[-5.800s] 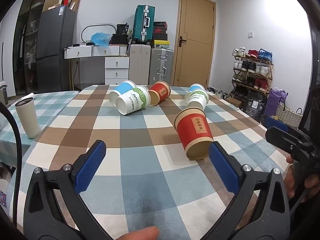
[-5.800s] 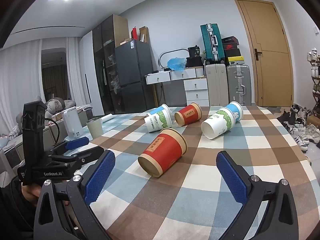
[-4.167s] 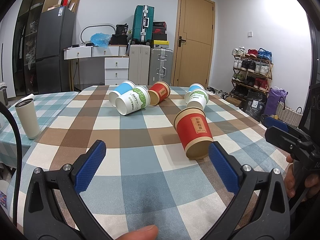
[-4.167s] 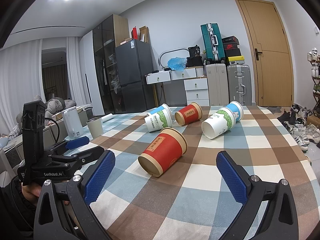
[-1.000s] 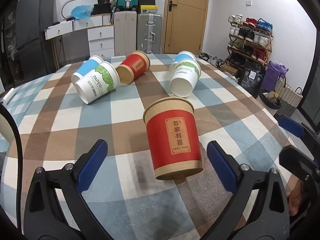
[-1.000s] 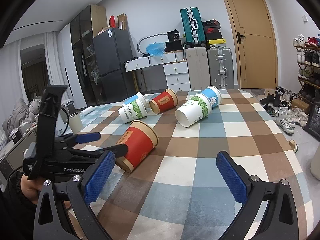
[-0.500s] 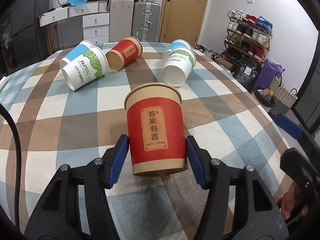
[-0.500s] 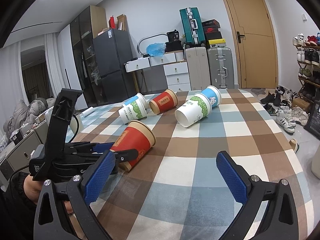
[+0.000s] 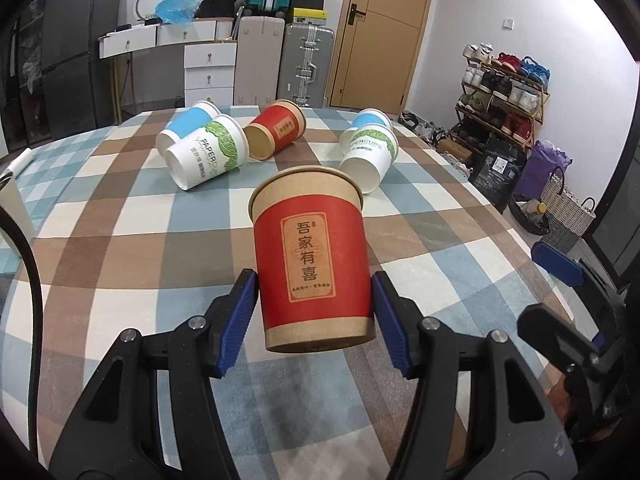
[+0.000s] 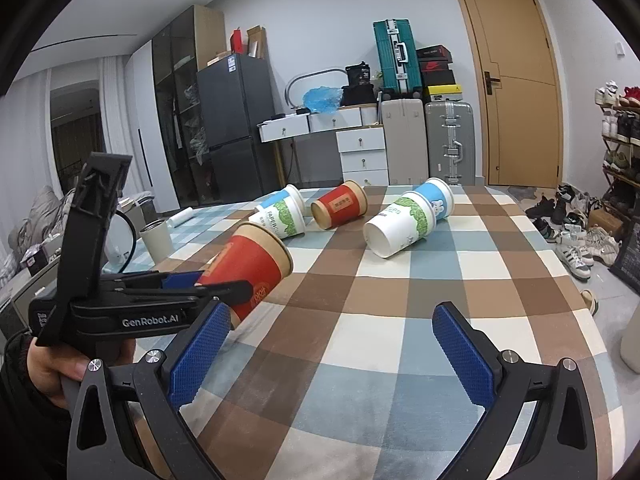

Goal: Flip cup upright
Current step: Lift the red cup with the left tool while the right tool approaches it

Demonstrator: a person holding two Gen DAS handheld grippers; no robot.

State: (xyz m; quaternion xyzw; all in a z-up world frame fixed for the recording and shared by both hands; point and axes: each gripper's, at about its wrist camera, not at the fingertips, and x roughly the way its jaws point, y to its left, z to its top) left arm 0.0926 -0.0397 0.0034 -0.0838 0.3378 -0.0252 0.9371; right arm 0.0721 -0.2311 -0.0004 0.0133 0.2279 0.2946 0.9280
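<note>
My left gripper (image 9: 314,312) is shut on a red paper cup (image 9: 312,264) with a brown rim and gold label, holding it by its lower body. In the right wrist view the same red cup (image 10: 252,268) is lifted off the checked tablecloth (image 10: 400,320) and tilted, rim pointing up and to the right, with the left gripper (image 10: 216,284) clamped on it. My right gripper (image 10: 328,356) is open and empty above the near part of the table, to the right of the held cup.
Several cups lie on their sides at the far end: a white-green cup (image 9: 204,152), a blue cup (image 9: 186,126), a red cup (image 9: 276,128) and a white-green cup (image 9: 370,152). A grey tumbler (image 10: 156,238) stands at the left edge. Suitcases, drawers and shoe racks stand behind.
My left gripper moved in on the lying red cup and closed around it. It has since lifted the cup off the cloth and tilted it more upright. The right gripper stayed open.
</note>
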